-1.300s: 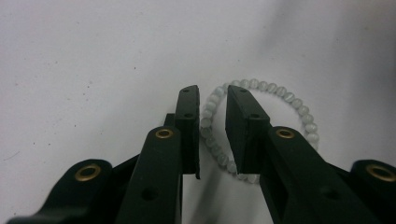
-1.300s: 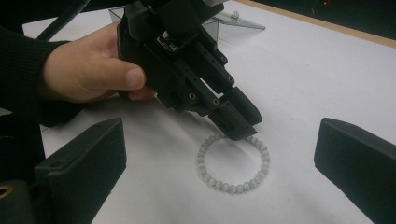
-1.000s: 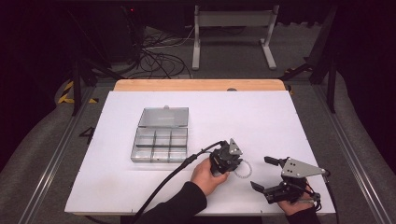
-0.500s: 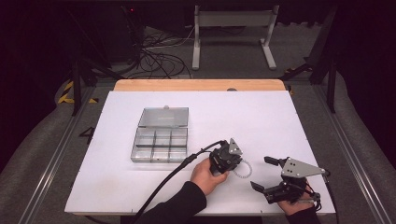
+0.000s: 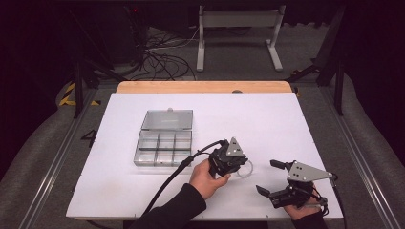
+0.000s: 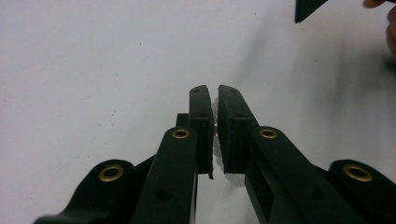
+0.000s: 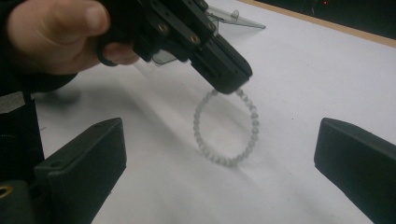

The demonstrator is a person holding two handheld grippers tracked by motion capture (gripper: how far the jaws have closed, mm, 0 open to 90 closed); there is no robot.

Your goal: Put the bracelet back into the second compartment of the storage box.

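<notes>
bead bracelet (image 7: 227, 127) is pinched at its top by the left tongs (image 5: 235, 161), hanging onto the white bench (image 5: 286, 124) just right of the clear compartment box (image 5: 164, 141). right tongs (image 5: 273, 177) are held wide apart nearby.

In the left gripper view, the left gripper (image 6: 215, 100) hides most of the bead bracelet (image 6: 215, 140); only a few pale beads show in the slit between its jaws. In the right gripper view, the bracelet's top is covered by those jaw tips. In the high view, the compartment box (image 5: 162, 143) contents are too small to tell.
</notes>
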